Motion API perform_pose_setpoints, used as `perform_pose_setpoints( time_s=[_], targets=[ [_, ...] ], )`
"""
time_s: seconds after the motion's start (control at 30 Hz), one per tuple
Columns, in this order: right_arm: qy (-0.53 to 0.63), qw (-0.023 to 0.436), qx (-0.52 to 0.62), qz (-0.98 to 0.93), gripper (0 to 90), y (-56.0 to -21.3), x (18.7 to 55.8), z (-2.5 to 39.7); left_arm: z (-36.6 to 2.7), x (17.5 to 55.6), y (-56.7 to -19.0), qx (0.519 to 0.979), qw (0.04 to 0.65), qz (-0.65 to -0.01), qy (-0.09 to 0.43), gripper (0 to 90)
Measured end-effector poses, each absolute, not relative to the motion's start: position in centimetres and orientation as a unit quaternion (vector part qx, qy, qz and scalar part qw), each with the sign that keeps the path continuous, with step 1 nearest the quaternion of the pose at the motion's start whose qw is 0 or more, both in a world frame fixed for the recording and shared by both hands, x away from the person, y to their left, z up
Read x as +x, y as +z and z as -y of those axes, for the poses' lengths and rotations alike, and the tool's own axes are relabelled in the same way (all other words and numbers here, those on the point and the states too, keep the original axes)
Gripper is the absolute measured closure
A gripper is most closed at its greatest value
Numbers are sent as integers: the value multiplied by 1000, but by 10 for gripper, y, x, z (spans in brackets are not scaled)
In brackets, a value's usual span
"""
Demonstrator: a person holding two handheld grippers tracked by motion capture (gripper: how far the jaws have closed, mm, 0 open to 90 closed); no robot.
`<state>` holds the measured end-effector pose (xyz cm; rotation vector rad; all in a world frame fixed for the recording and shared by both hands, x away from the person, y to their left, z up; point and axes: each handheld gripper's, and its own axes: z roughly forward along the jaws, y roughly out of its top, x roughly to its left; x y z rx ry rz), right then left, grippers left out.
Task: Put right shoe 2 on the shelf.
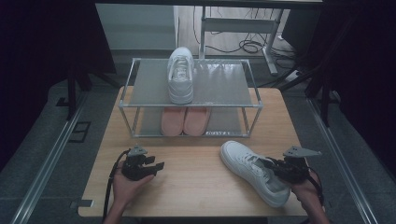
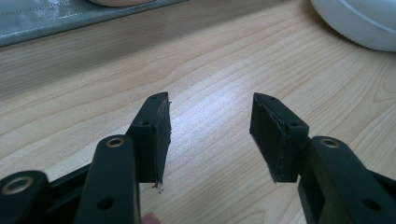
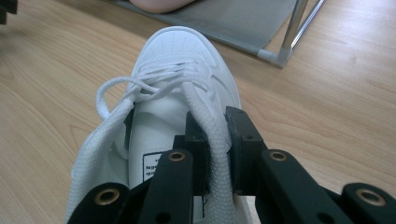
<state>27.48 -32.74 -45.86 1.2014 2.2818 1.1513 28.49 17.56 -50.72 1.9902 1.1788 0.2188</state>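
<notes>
A white sneaker (image 1: 252,170) lies on the wooden table (image 1: 196,186) at the front right, toe pointing up-left. My right gripper (image 1: 275,166) is shut on the padded collar of that white sneaker (image 3: 177,93); in the right gripper view the right gripper (image 3: 215,135) has one jaw inside the shoe opening and the other outside. My left gripper (image 1: 156,163) rests at the front left, open with nothing in it; in the left gripper view the left gripper (image 2: 210,126) has its jaws apart over bare wood. A second white sneaker (image 1: 180,74) stands on the rack's top shelf.
A metal-framed shoe rack (image 1: 205,88) stands at the back of the table. Two pink shoes (image 1: 184,120) sit on its lower shelf. A rack leg (image 3: 292,32) stands just beyond the held sneaker's toe. Desk legs and cables lie on the floor behind.
</notes>
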Motion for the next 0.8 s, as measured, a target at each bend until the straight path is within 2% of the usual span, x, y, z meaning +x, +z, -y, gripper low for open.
perform_pose_setpoints(
  time_s=[0.37, 0.8],
  targets=[
    [447, 159, 411, -778, 800, -439, 264, 329, -175, 285, -508, 786, 397, -466, 86, 485],
    [481, 156, 380, -775, 800, -414, 261, 312, -175, 286, -508, 788, 395, -464, 86, 484]
  ],
)
